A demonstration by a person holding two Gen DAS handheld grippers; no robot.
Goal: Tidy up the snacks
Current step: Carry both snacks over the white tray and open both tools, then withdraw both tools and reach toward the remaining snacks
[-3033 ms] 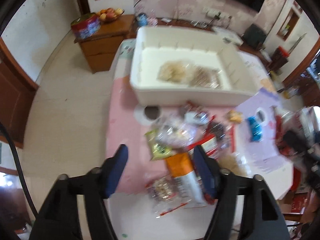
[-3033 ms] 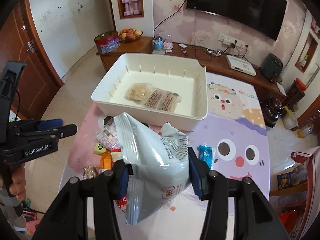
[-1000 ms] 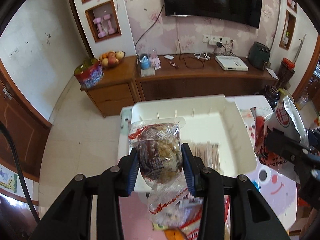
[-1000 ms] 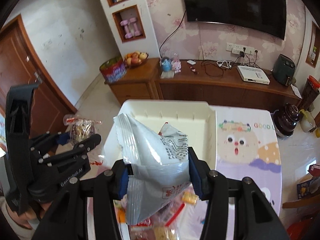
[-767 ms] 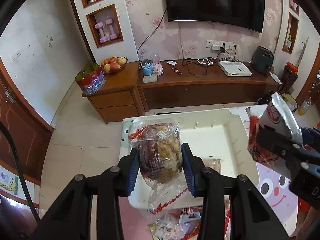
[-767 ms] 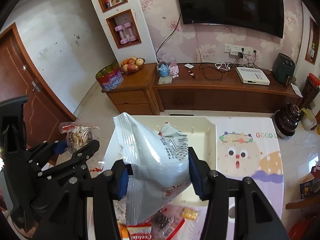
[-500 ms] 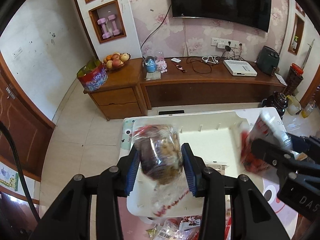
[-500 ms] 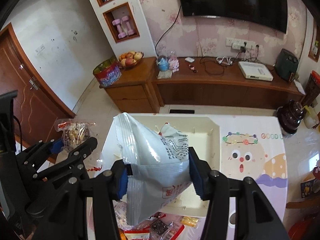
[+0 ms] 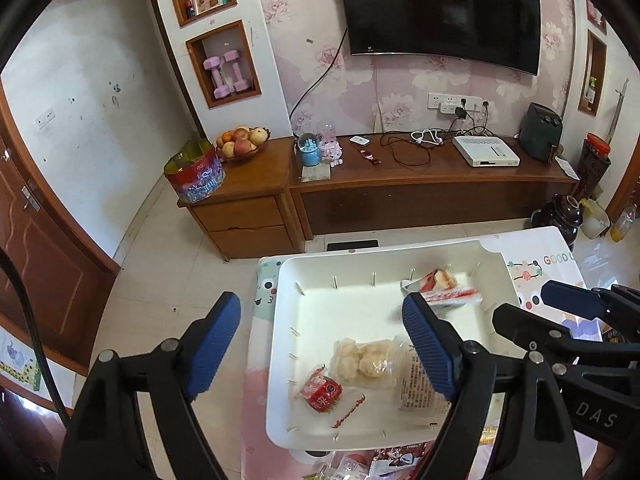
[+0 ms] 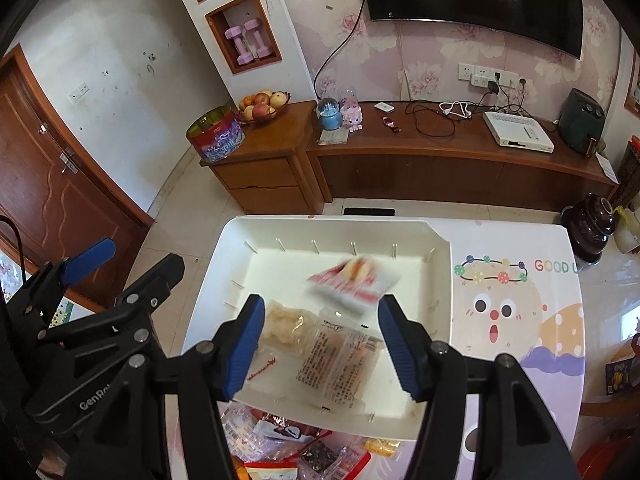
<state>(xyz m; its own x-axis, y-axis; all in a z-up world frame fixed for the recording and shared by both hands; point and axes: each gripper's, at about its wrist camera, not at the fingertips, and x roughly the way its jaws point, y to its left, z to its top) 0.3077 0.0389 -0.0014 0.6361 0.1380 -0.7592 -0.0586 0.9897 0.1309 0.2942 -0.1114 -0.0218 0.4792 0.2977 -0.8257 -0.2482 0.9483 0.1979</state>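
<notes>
Drop step: left tongs (image 9: 322,344) and right tongs (image 10: 320,346), jaws just opened, hang released and empty over the white bin (image 10: 438,276), snack packets (image 10: 344,362) lying inside; next, probably reach back for the loose snacks (image 10: 280,438) on the surface.

wall television (image 9: 440,12), fruit bowl (image 9: 241,142), pink dumbbells (image 9: 226,74)

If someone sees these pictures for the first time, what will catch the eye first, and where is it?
First comes the big white tray in the middle of the table, with a few snack packets lying in it. A red-and-white packet near its far wall looks blurred. Both the left gripper and the right gripper hang above the tray with their blue-padded jaws open, nothing between them; both have just been opening.
</notes>
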